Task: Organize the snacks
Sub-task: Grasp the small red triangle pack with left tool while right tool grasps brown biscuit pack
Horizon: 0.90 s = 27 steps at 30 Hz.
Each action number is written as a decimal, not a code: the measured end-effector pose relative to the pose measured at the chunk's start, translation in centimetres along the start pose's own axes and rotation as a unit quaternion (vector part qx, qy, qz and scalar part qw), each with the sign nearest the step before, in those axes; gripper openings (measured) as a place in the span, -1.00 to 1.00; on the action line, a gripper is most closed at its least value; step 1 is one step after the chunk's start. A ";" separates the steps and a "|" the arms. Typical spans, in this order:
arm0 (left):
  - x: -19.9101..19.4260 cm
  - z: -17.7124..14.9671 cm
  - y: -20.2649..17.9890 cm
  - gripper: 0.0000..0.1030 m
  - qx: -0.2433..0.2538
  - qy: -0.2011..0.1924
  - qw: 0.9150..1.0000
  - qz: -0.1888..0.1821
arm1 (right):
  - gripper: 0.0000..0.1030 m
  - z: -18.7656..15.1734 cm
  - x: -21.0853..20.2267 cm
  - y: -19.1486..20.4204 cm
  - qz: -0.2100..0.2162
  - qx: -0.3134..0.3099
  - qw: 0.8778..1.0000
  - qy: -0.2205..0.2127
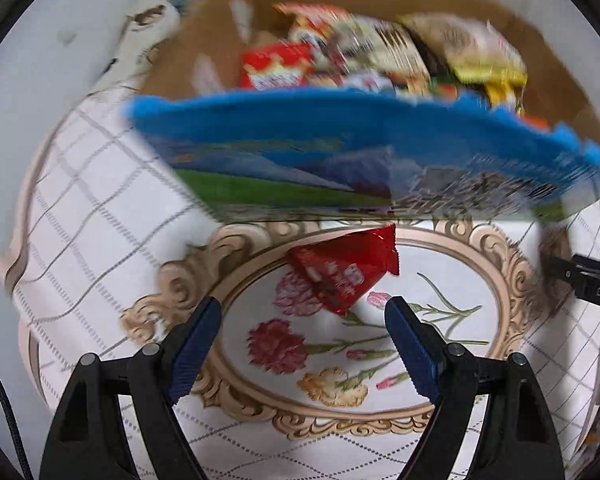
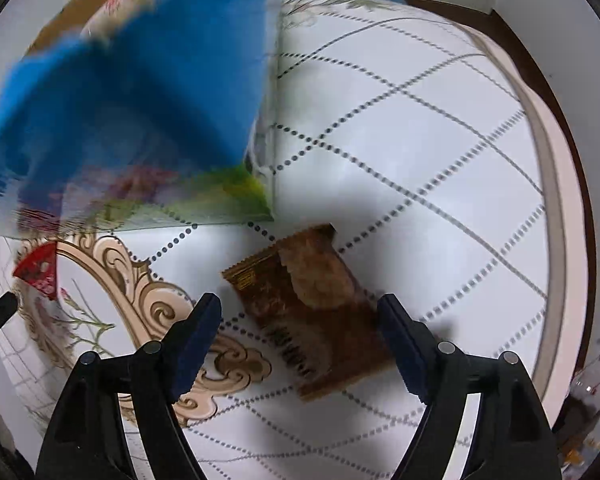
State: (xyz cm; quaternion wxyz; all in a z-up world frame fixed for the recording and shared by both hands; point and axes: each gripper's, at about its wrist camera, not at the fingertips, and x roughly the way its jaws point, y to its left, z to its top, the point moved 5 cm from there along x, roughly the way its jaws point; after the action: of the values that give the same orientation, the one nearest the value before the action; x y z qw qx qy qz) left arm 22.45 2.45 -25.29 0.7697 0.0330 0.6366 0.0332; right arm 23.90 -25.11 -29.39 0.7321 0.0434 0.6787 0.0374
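A small red snack packet (image 1: 344,276) lies on the flowered tablecloth, and my left gripper (image 1: 304,306) hangs open just above its near end, pads clear of it. A brown snack packet (image 2: 312,312) lies flat on the cloth. My right gripper (image 2: 300,300) points down over it, open, with the packet showing between the fingers but untouched. A large blue snack bag (image 1: 340,152) stands blurred behind both packets, also the blue bag (image 2: 139,100) in the right wrist view. The red packet (image 2: 37,270) shows there at far left.
Behind the blue bag, a cardboard box (image 1: 219,40) holds several snack packs (image 1: 380,56). A white object (image 1: 147,28) lies to the box's left. The round table's edge (image 2: 556,240) curves along the right, with dark floor (image 2: 520,40) beyond.
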 end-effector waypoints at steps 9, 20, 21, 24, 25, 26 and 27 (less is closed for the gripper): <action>2.1 2.1 -2.1 -0.19 0.031 0.002 0.999 -0.015 | 0.44 0.5 1.2 0.5 0.007 0.000 1.000 0.015; 1.0 -4.9 -2.6 -0.36 -0.002 0.029 0.997 -0.070 | 0.19 -4.9 1.0 3.5 0.060 0.024 0.997 0.046; 1.2 -6.5 -2.3 -0.36 -0.011 0.043 0.996 -0.079 | 0.18 -5.8 1.1 3.8 0.070 0.028 0.996 0.052; 2.2 -10.7 -1.6 -0.36 -0.031 0.085 0.990 -0.103 | 0.18 -9.2 1.6 5.1 0.092 0.038 0.992 0.076; 2.6 -11.6 -1.4 -0.36 -0.036 0.094 0.989 -0.107 | 0.18 -10.1 1.8 5.4 0.097 0.041 0.991 0.083; 3.1 -12.5 -1.1 -0.36 -0.037 0.103 0.988 -0.109 | 0.18 -11.0 2.1 5.7 0.100 0.046 0.990 0.089; 3.6 -13.1 -1.0 -0.35 -0.038 0.107 0.987 -0.114 | 0.18 -11.8 2.4 6.0 0.099 0.046 0.989 0.096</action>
State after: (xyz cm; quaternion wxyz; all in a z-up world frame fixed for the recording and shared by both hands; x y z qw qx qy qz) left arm 10.27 1.92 -31.33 0.6963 -0.0729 0.7135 -0.0266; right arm 12.31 -18.76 -32.01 0.6536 0.1400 0.7392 0.0822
